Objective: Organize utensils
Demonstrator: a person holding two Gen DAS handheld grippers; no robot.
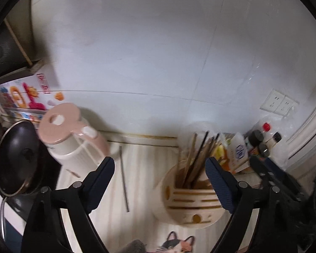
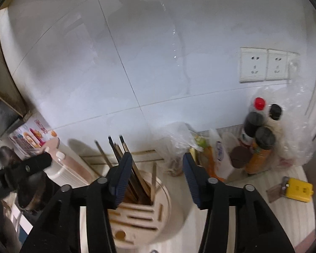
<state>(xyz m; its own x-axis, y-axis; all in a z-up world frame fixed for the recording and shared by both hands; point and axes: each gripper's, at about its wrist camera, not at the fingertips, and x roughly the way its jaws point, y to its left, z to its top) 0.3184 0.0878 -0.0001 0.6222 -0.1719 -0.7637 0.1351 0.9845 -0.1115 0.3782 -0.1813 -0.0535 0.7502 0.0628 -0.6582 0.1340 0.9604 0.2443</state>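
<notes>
You get dim, cool indoor light, with black fisheye corners bending every edge. Motion blur smears the near utensil holder (image 1: 189, 200) and the kettle (image 1: 73, 135). The glossy wall tiles (image 2: 137, 52) carry a person's soft shadow and small glare streaks.

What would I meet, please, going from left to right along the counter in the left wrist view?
Dark pan lid → pink kettle → lone chopstick lying flat on the counter → round utensil holder with chopsticks → white packet → cluster of bottles.
</notes>
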